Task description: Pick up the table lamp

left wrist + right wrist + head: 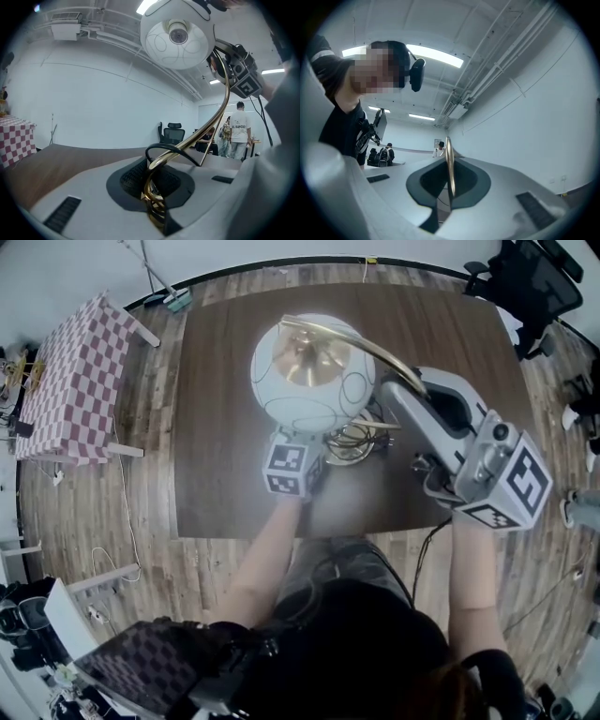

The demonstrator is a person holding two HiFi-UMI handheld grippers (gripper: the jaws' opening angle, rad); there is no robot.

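The table lamp has a white globe shade (309,371) with thin dark line patterns, a curved brass arm (380,351) and a coiled brass wire base (356,442). My left gripper (322,454) reaches under the shade and is shut on the brass base coils (153,199), where a black cable loop (165,149) also passes. From there the globe (177,40) hangs overhead. My right gripper (411,382) is shut on the brass arm, seen as a thin upright rod (449,161) pinched between its jaws. Whether the base touches the table is hidden.
A dark brown table (225,427) lies below the lamp. A pink checkered table (70,381) stands at the left and a black office chair (525,277) at the far right. People (239,129) stand in the background. Cables run over the wood floor.
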